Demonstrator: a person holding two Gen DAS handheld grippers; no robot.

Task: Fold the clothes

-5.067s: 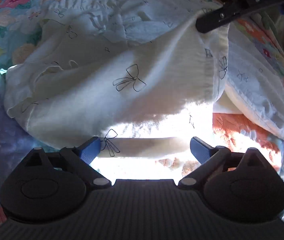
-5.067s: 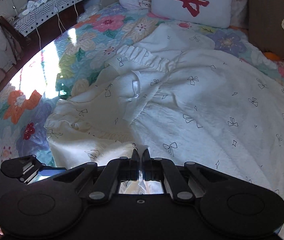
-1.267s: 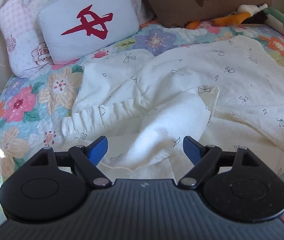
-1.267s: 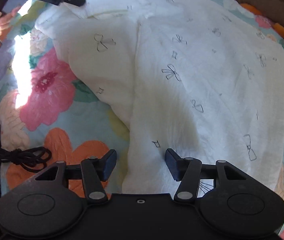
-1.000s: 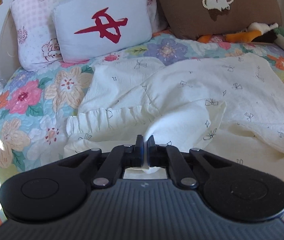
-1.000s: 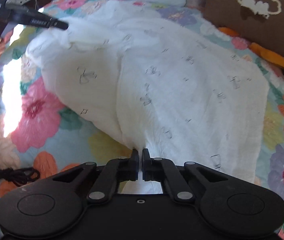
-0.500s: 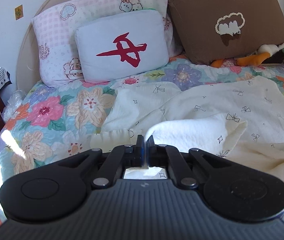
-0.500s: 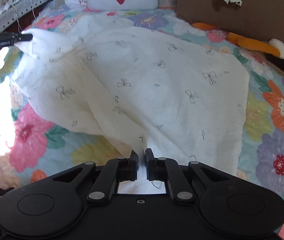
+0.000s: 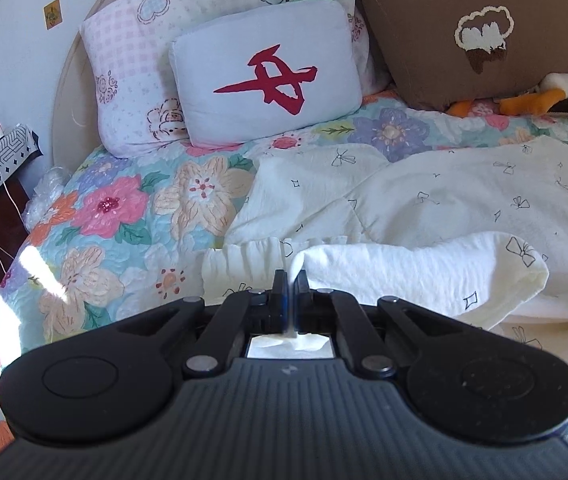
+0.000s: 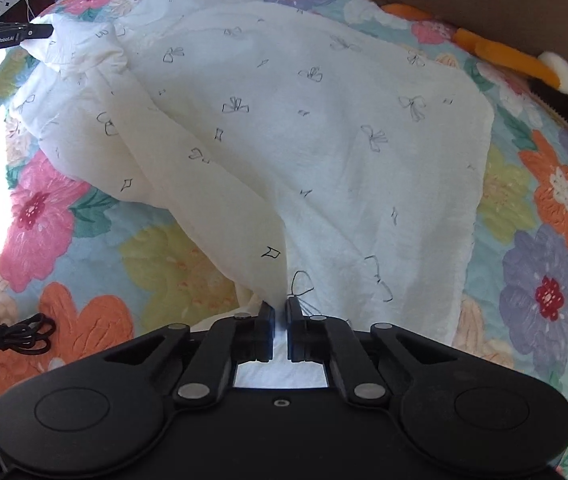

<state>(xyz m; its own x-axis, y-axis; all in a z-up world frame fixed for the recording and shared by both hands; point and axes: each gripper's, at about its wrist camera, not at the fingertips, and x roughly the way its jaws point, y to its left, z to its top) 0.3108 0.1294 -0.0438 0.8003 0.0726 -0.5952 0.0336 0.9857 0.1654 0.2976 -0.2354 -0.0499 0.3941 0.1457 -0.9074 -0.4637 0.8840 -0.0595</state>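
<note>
A white garment with small black bow prints lies spread on a floral quilt; it also fills the right wrist view. My left gripper is shut on a fold of the garment near its ruffled trim and holds that fold lifted. My right gripper is shut on the garment's near edge and holds it raised, with cloth draping away from it. The left gripper also shows in the right wrist view, pinching the far left corner.
The floral quilt covers the bed. A blue pillow with a red mark, a pink pillow and a brown cushion stand at the headboard. A plush toy lies far right. A black cord lies near left.
Both grippers went from open to shut on the garment and lifted its edges. The left gripper has risen further; the cloth between the grippers has drawn out tauter.
</note>
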